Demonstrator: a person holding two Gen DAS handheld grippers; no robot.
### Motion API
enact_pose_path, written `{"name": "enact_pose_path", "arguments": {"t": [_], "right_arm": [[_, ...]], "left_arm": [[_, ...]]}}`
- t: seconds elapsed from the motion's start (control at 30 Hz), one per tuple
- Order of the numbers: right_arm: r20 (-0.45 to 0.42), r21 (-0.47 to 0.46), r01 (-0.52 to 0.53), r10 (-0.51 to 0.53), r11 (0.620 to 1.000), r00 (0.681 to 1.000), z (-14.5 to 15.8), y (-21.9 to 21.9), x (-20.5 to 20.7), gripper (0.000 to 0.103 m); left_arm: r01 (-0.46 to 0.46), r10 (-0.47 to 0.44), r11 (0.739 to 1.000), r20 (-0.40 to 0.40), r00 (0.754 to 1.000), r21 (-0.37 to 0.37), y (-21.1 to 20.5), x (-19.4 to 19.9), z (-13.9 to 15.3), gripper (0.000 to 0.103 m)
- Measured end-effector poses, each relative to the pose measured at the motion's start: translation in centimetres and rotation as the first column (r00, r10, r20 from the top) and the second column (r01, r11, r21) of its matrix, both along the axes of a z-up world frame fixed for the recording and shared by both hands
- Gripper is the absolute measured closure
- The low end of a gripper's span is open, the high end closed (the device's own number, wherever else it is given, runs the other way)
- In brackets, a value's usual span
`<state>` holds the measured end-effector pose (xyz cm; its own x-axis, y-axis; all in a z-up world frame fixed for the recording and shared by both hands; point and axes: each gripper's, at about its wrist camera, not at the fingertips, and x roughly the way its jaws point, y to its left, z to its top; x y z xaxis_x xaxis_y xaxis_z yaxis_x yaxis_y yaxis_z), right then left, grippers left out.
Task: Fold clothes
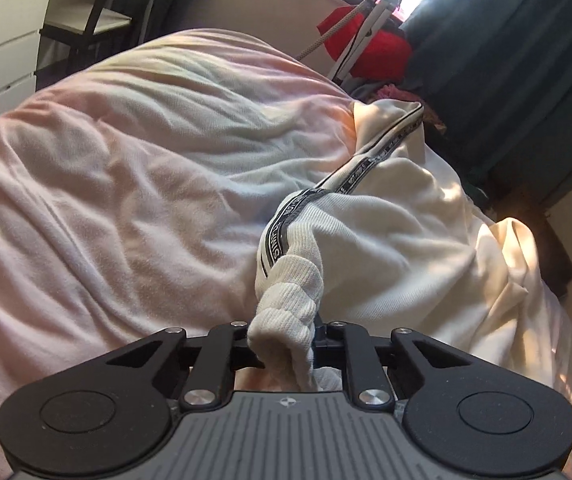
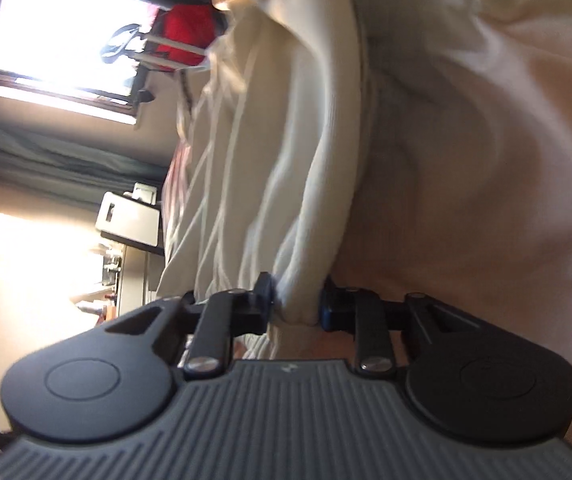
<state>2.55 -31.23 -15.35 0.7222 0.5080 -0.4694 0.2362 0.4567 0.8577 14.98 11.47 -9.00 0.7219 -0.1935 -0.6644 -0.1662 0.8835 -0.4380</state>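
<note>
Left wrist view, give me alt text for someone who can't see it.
The left hand-held gripper is shut on the ribbed cuff of a white garment with a black-and-white stripe, lying on a rumpled pink blanket. Behind are a dark curtain and something red.

Pink bedding (image 1: 105, 168) open left; white garment (image 1: 386, 240) blocks right.

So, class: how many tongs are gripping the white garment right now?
2. The left tongs pinch the white ribbed-cuff, black-striped garment at its cuff; the right tongs clamp a bunched edge of the same cloth.
</note>
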Motion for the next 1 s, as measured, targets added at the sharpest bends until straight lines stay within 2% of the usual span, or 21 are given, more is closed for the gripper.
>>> {"name": "enact_pose_path", "arguments": {"t": [0.1,0.27,0.4,0.47,0.57,0.63,0.7,0.77,0.83,0.9,0.97,1.0], "right_arm": [[0.038,0.023,-0.024,0.023,0.999,0.999,1.3,2.3,-0.3,0.082],[0.099,0.057,-0.127,0.121,0.990,0.988,2.8,10.2,1.4,0.084],[0.124,0.098,-0.239,0.227,0.966,0.966,2.4,17.8,5.2,0.085],[0.134,0.118,-0.295,0.279,0.948,0.951,2.0,21.7,7.3,0.085],[0.152,0.147,-0.377,0.356,0.914,0.922,1.5,27.5,10.4,0.085],[0.165,0.165,-0.430,0.405,0.888,0.899,1.1,31.4,12.5,0.085],[0.177,0.180,-0.479,0.451,0.859,0.875,0.7,35.2,14.5,0.085],[0.159,0.145,-0.497,0.476,0.855,0.865,-0.2,36.8,15.5,0.085],[0.129,0.126,-0.512,0.498,0.850,0.858,-1.3,37.4,15.8,0.085],[0.110,0.127,-0.529,0.519,0.839,0.848,-2.2,37.4,16.2,0.082],[0.106,0.118,-0.551,0.542,0.826,0.834,-2.4,37.1,16.1,0.079],[0.106,0.109,-0.564,0.555,0.819,0.825,-2.3,36.8,16.1,0.077]], "left_arm": [[-0.047,0.045,0.998,0.059,0.997,0.034,1.0,0.9,3.0,0.088],[-0.122,0.104,0.984,0.142,0.984,0.129,5.5,4.4,8.8,0.089],[-0.162,0.118,0.948,0.171,0.978,0.275,10.1,8.8,13.1,0.089],[-0.185,0.134,0.915,0.161,0.978,0.359,12.4,11.3,14.2,0.089],[-0.226,0.185,0.852,0.133,0.974,0.473,15.9,15.2,14.2,0.089],[-0.250,0.231,0.831,0.102,0.968,0.497,18.1,17.6,12.9,0.089],[-0.264,0.266,0.841,0.062,0.962,0.472,20.3,19.5,10.5,0.089],[-0.265,0.284,0.851,0.027,0.958,0.454,21.4,20.5,7.7,0.089],[-0.256,0.288,0.846,0.004,0.958,0.468,21.8,21.0,5.2,0.088],[-0.257,0.291,0.847,0.000,0.957,0.465,22.0,21.0,3.9,0.083],[-0.253,0.277,0.846,0.019,0.961,0.469,21.1,19.7,4.7,0.076],[-0.251,0.269,0.846,0.029,0.963,0.471,20.6,18.9,5.2,0.066]]}}
